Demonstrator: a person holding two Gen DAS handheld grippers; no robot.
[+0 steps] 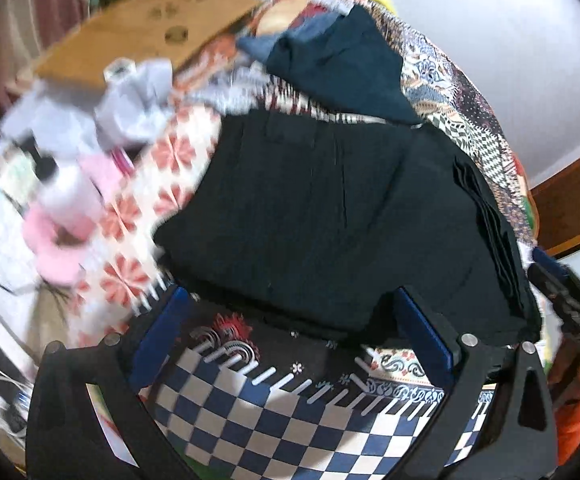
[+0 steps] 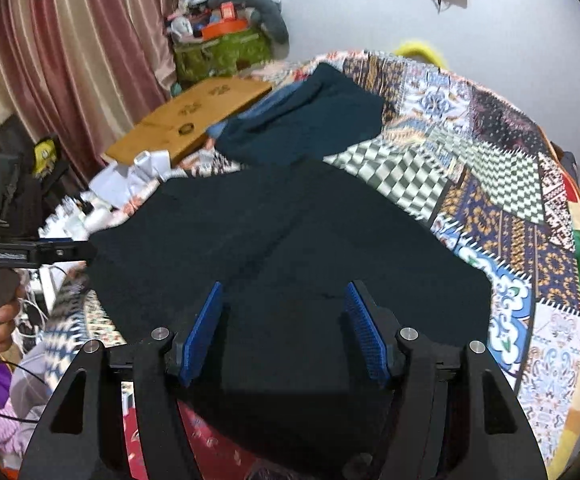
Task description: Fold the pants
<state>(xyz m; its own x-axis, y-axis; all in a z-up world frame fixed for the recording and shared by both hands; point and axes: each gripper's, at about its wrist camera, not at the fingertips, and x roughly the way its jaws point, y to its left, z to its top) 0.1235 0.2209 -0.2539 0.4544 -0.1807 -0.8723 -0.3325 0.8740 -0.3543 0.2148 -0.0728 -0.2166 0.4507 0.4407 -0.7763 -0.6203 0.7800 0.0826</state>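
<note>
Both grippers, left gripper (image 1: pixel 290 322) and right gripper (image 2: pixel 283 334), are hovering spread and empty over one pair of black pants (image 2: pixel 273 248) lying folded on the patchwork quilt (image 2: pixel 502 184). One teal garment (image 2: pixel 314 120) is lying beyond; pink curtains (image 2: pixel 69 40) are hanging behind one wooden board (image 2: pixel 193 120).

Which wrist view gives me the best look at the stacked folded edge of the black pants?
Left wrist: the black pants show layered folds along their right side. In the right wrist view the pants read as one flat dark sheet, with those layers indistinct.
</note>
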